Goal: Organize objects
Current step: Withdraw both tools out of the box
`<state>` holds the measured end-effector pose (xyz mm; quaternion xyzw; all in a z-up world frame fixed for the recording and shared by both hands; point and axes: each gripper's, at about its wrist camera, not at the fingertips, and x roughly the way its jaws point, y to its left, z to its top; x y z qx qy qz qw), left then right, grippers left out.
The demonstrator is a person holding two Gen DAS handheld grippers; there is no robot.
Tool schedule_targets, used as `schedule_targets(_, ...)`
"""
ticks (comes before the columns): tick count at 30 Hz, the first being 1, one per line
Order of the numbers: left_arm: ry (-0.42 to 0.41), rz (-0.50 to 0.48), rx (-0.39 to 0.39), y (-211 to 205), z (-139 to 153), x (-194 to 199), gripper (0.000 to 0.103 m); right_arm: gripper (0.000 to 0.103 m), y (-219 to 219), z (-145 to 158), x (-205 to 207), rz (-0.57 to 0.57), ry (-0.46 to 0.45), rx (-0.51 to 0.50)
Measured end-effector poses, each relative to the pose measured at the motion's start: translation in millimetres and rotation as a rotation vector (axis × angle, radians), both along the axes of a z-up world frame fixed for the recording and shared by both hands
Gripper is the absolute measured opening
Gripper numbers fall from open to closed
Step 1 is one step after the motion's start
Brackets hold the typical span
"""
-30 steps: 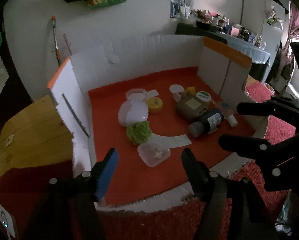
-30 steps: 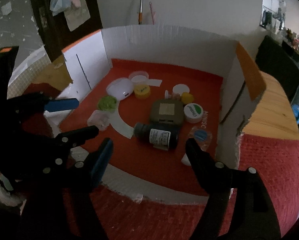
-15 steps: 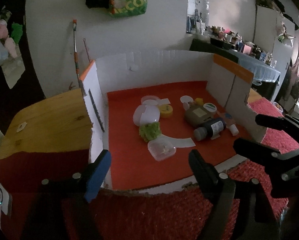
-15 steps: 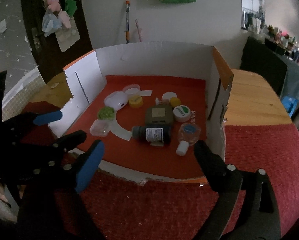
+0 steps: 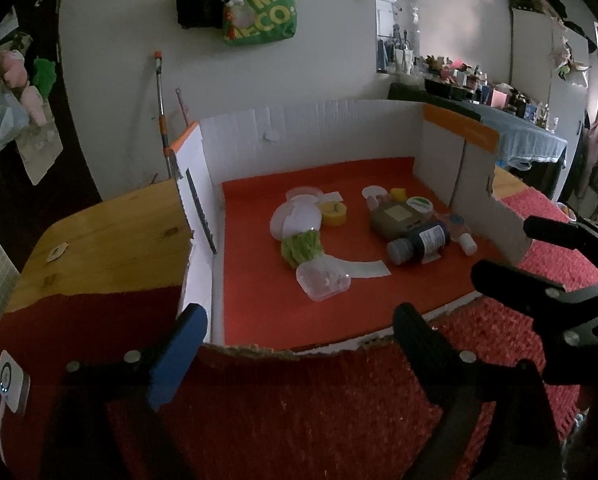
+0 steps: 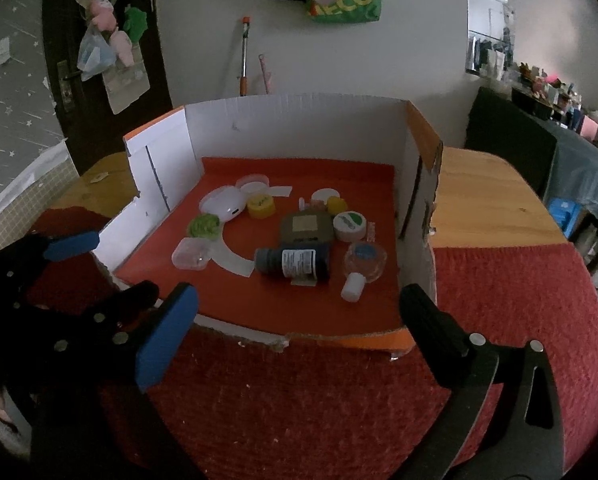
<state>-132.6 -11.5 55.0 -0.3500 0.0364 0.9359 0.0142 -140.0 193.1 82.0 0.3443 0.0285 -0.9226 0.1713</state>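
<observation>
Now both claws have pulled back from the cardboard tray [image 6: 415, 184]; left claw [image 5: 295, 340] and right claw [image 6: 299, 320] have just been opening, spread wide, nothing between them.

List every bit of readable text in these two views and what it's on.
"MEC" over "ECO:", cut off at the left: green bag hanging on the wall.
Dark bottle lying in the box: white label, print too small to read.
Round white jar lid: green logo, lettering blurred.
Olive case: pale sticker, no legible text.
Nothing else is readable.
</observation>
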Motion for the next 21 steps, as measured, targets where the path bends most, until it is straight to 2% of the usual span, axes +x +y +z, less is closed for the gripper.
schedule_targets(7, -0.006, 0.010, 0.016, -3.0, -3.3, 3.1, 0.103, 0.103, -0.6, -2.7, 4.0, -0.007, 0.024, 0.001)
schedule_targets(21, 0.001, 0.014, 0.001, -1.9, -7.2, 8.4, 0.103, 0.103, -5.4, -7.3, 7.1, -0.028, 0.068, 0.028)
